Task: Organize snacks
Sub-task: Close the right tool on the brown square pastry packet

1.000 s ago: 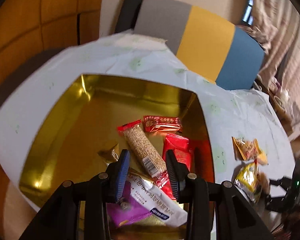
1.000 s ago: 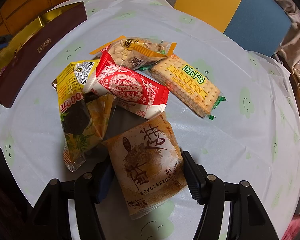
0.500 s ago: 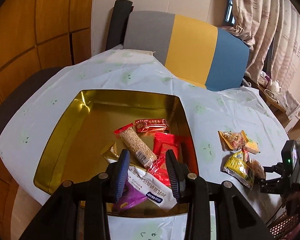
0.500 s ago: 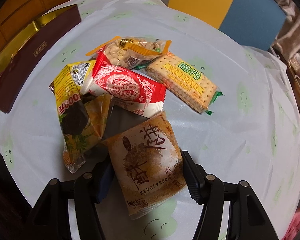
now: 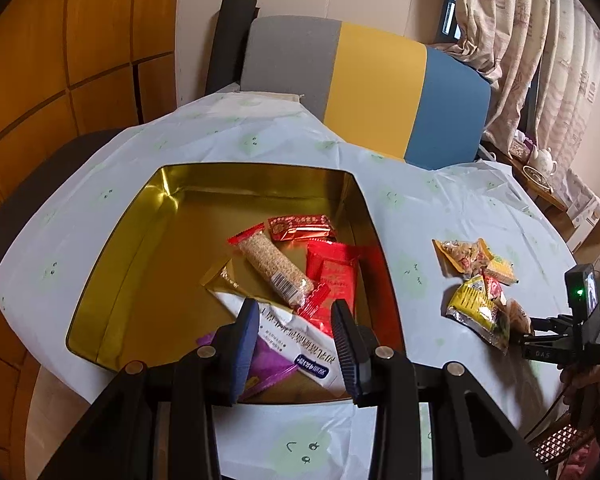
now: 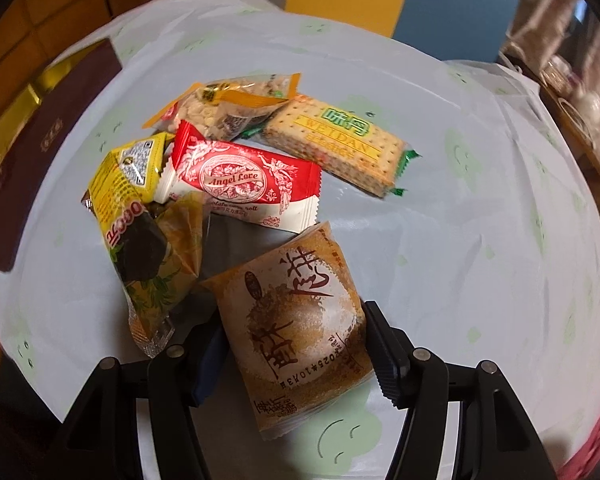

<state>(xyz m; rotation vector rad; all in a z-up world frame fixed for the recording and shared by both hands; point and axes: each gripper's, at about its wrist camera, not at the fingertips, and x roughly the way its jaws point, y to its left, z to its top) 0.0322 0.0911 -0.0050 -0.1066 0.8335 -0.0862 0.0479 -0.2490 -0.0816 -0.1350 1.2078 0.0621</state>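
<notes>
An open gold tin (image 5: 140, 280) lies on the pale tablecloth, holding a sesame bar (image 5: 274, 266), red packets (image 5: 332, 272), a white packet (image 5: 296, 340) and a purple one (image 5: 266, 364). Above the tin's near edge hovers my left gripper (image 5: 294, 312), open and with nothing in it. My right gripper (image 6: 293, 322) points down at a loose pile on the cloth and is shut on a brown packet (image 6: 300, 280), one pad on each side. Beyond that packet lie a red-and-white roll packet (image 6: 244, 180), a cracker pack (image 6: 336, 144), a yellow packet (image 6: 128, 184) and a nut packet (image 6: 224, 108).
The tin's dark brown side (image 6: 32, 160) shows at the left of the right wrist view. A grey, yellow and blue chair back (image 5: 364, 92) stands behind the table. Curtains and a side table with a teapot (image 5: 542, 160) are at the right. A hand holds the right gripper's handle (image 5: 588, 376).
The left gripper has drawn back and up from the tin, so more of the table shows. The right wrist view has rolled a little; the brown packet stays between its fingers.
</notes>
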